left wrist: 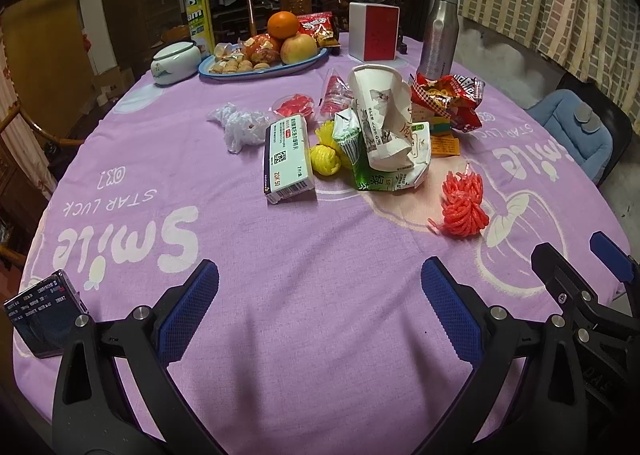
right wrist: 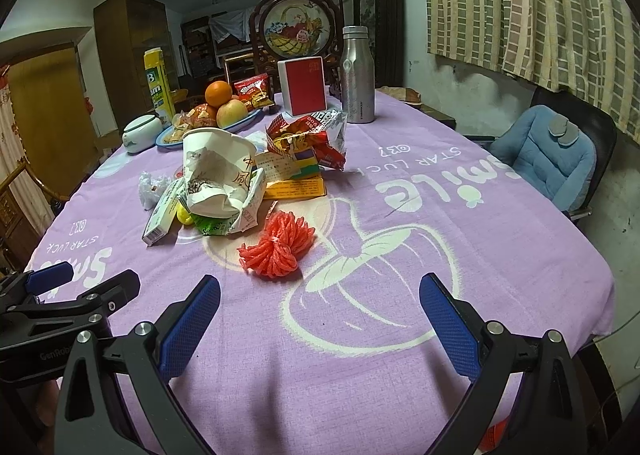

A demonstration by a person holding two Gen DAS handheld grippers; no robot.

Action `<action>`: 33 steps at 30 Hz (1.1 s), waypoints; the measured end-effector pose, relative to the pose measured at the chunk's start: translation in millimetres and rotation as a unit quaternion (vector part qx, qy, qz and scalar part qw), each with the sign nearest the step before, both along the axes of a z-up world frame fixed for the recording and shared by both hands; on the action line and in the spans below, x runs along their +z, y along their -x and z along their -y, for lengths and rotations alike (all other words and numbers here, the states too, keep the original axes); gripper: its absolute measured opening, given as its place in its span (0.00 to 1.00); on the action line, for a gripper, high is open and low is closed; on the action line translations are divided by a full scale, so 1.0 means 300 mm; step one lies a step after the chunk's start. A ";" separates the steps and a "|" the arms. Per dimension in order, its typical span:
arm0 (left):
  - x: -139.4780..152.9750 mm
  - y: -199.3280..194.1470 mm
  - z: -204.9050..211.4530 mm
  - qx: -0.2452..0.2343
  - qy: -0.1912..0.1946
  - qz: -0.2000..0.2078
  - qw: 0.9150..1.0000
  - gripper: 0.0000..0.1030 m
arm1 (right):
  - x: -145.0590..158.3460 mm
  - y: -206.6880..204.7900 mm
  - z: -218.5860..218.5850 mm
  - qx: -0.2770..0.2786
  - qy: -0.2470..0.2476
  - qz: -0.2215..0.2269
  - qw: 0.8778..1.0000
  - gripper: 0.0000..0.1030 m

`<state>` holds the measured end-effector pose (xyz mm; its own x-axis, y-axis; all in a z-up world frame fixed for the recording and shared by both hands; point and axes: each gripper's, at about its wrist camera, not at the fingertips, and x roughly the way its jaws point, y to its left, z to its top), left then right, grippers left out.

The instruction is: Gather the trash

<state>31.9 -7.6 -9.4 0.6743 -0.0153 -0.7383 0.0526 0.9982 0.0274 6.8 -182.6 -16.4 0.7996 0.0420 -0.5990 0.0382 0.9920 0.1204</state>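
Your left gripper (left wrist: 320,295) hangs over the near edge of the purple tablecloth (left wrist: 320,375), its 2 blue-padded fingers spread wide with nothing between them. Your right gripper (right wrist: 320,311) sits just to its right, spread the same way and empty.

The trash lies ahead of both, near the middle of the table. A red foam net (right wrist: 276,251) is closest, just ahead of your right gripper. Beyond it, a crushed paper cup (right wrist: 218,175) leans on a green carton (left wrist: 384,171), with a white box (left wrist: 288,157) and yellow foam nets (left wrist: 326,159) to their left. A red snack wrapper (right wrist: 312,139) tops the far side. A phone (left wrist: 44,315) rests left of your left gripper.
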 end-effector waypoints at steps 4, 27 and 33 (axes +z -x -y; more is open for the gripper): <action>-0.001 0.000 0.003 0.001 0.000 0.000 1.000 0.94 | 0.001 0.004 0.004 0.000 0.000 0.000 1.000 0.95; -0.001 0.013 -0.004 0.001 0.001 -0.002 1.000 0.94 | -0.006 0.017 0.009 -0.004 -0.005 -0.001 1.000 0.95; -0.001 0.016 -0.004 0.000 0.001 -0.002 1.000 0.94 | -0.006 0.015 0.010 -0.004 -0.005 -0.002 1.000 0.95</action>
